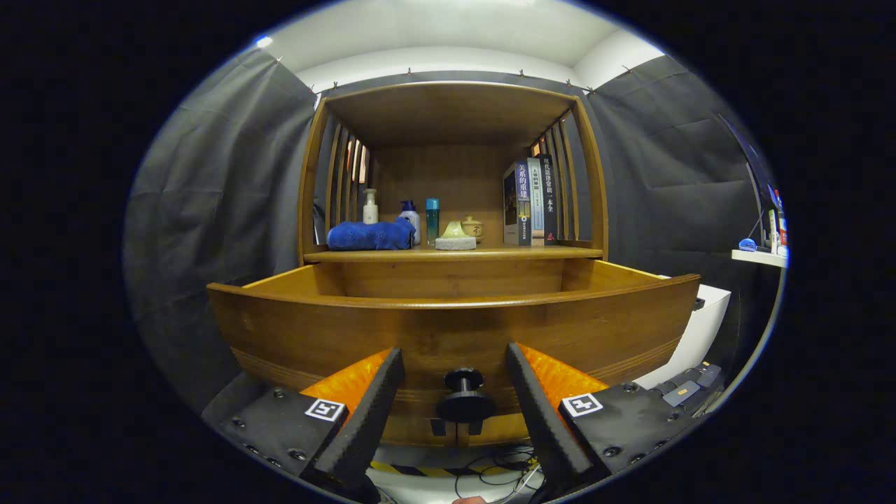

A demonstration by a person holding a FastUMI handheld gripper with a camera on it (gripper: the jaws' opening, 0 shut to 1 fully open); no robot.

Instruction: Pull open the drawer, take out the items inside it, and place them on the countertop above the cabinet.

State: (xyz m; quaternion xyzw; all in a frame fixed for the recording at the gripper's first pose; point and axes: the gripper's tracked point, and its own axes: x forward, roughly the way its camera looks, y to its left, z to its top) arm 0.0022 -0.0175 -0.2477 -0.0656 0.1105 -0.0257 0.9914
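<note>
Holding our gripper (455, 381) spread wide, we have the dark knob (463, 396) between the fingers, neither one touching it. Beyond it the drawer (448, 329) stands pulled out below the countertop's (455, 254) front edge, so we judge the opening step about done. Its contents are hidden behind the front panel; next we must rise above the rim and look in.

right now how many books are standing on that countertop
3 books, upright side by side at the countertop's right end, beyond the open gripper: left one, middle one, right one against the slatted side. More may hide behind.
</note>
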